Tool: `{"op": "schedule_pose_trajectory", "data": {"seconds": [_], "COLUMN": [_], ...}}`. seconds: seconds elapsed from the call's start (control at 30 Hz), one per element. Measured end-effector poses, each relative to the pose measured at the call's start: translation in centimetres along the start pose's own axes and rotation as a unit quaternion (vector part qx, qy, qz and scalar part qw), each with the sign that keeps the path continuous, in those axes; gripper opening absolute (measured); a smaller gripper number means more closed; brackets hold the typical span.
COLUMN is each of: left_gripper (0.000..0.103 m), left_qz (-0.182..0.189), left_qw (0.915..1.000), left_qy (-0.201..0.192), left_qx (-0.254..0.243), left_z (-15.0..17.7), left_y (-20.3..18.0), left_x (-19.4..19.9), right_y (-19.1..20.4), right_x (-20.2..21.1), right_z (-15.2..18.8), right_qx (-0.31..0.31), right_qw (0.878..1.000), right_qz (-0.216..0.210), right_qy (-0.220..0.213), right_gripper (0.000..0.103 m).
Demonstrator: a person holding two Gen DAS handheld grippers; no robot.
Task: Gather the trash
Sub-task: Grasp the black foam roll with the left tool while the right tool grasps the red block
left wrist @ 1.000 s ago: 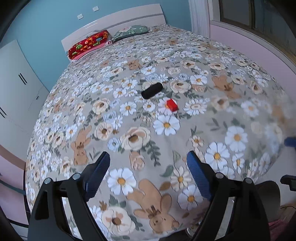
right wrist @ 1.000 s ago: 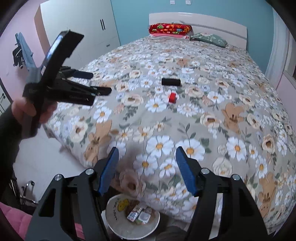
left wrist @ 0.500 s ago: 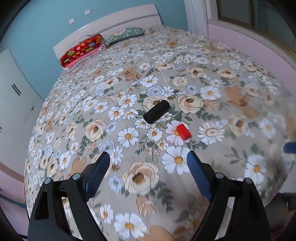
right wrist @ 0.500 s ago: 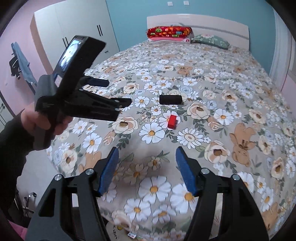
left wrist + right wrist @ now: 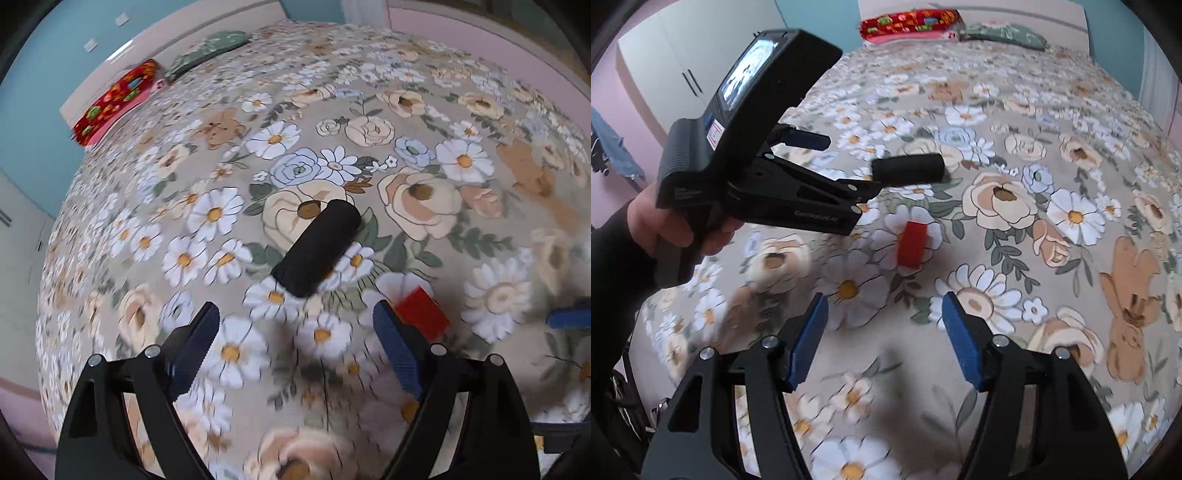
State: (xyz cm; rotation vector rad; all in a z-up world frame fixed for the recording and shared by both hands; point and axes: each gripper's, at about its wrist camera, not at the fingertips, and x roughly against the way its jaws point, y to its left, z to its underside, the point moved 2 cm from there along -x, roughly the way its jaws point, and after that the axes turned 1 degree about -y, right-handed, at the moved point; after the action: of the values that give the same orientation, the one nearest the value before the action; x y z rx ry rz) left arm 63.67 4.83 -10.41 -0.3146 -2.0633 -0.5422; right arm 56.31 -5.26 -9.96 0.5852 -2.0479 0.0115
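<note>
A big soft bed cover with printed daisies, roses and brown bears (image 5: 417,192) fills both views. It looks like smooth cloth, a little puffy.

Two small things lie on it. One is a black roll shaped like a short tube (image 5: 317,247) with a rough, fuzzy-looking skin. It lies on its side. The other is a small red block with flat sides and sharp corners (image 5: 424,314), and it looks like hard plastic. The two are near each other but do not touch.

The left gripper (image 5: 295,339) hangs low over the cover. Its two black arms end in blue ribbed pads (image 5: 195,343), and its jaws are wide apart with nothing between them. The black roll lies just past its tips. The red block sits right by the tip of its right-hand pad.

The right gripper (image 5: 882,339) also has its jaws wide apart and holds nothing. Its pads are blue and flat. In its view the red block (image 5: 914,245) lies on a white daisy just ahead of the tips, and the black roll (image 5: 908,168) lies farther on. The left gripper shows there from the side (image 5: 827,173), held by a bare hand (image 5: 665,225) in a dark sleeve.

A red patterned pillow (image 5: 908,23) and a green pillow (image 5: 1001,34) lie at the head of the bed.
</note>
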Motion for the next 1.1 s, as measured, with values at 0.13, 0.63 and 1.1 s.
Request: {"op": "schedule_pose_trajectory", "data": {"seconds": [0.13,0.63,1.1], "left_gripper": [0.087,0.043,0.035], "left_qz": [-0.012,0.046,0.026], "left_qw": [0.9998,0.9977,0.9937], "left_qy": [0.015,0.024,0.017], "left_qx": [-0.01,0.045,0.107], "left_z": [-1.5,-3.1,-0.4], "left_y": [0.0,0.0,0.6], "left_x": [-3.4,-7.4,-1.9], "right_y": [-1.7,-2.2,-1.4], "right_x": [-3.4,-9.7,-4.1], "right_z": [-1.0,-2.9,-1.5], "right_qx": [-0.019,-0.015,-0.015], "right_qw": [1.0,0.999,1.0], "right_qz": [0.005,0.022,0.022], "right_qy": [0.012,0.021,0.006], "right_gripper": [0.064,0.021,0.021]}}
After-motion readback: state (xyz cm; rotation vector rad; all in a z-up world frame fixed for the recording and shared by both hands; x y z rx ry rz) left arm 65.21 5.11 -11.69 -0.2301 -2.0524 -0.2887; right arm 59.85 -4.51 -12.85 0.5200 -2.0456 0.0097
